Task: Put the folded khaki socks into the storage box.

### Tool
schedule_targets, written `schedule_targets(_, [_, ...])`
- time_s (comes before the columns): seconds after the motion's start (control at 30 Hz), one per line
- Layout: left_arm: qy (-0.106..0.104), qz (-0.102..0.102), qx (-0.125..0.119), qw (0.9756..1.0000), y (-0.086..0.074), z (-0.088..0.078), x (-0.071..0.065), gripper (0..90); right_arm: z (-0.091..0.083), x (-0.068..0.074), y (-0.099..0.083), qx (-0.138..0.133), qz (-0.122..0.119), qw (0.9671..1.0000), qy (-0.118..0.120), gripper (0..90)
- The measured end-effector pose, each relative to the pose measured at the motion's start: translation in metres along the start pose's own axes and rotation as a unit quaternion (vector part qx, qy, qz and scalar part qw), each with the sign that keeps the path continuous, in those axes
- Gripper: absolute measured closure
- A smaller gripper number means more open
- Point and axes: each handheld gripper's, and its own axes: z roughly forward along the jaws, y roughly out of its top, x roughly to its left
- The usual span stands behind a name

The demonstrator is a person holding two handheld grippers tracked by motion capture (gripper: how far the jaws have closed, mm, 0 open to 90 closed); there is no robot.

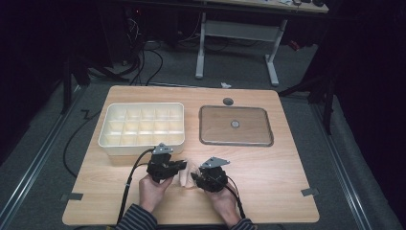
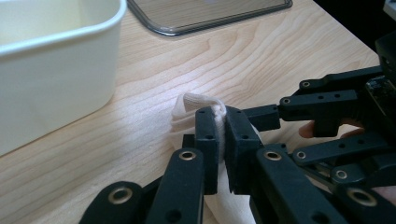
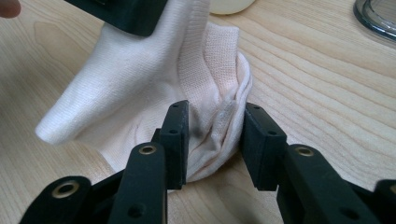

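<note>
**Sock pinched between both grippers**

We can't read much of the sock [image 1: 186,176] from the high view: both grippers and hands cover most of it. In the left gripper view its lower part is cut off behind the jaws.

Sock is white to pale pink, ribbed knit, bunched into folds, one end sticking up. It sits on the table [image 1: 268,172] directly between the two grippers.

Left gripper [image 2: 222,122]: jaws together, clamped on a fold of sock. Right gripper [image 3: 215,127]: jaws part open around a bunched fold; we can't tell if the pads press it.

Ahead of the left gripper: cream divided bin [image 1: 141,125], compartments look bare. Ahead of the right gripper: clear tray [image 1: 236,125], a small round thing [image 1: 235,124] in its middle.
</note>
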Motion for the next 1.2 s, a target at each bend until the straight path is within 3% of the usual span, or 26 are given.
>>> schedule_targets(0.23, [-0.003, 0.015, 0.004, 0.9999, 0.0070, 0.0032, -0.0058, 85.1, 0.0007, -0.0003, 0.0007, 0.002, -0.005, 1.0000, 0.002, 64.9])
schedule_targets(0.77, [-0.019, 0.004, 0.002, 0.9998, 0.0088, 0.0062, -0.0011, 85.1, 0.0042, 0.0010, 0.0037, 0.002, -0.019, 0.9998, 0.006, 65.7])
schedule_targets(1.2, [-0.017, 0.005, 0.007, 0.9998, 0.0079, 0.0101, 0.0005, 85.1, 0.0084, 0.0043, 0.0048, -0.003, -0.020, 0.9996, 0.020, 65.5])
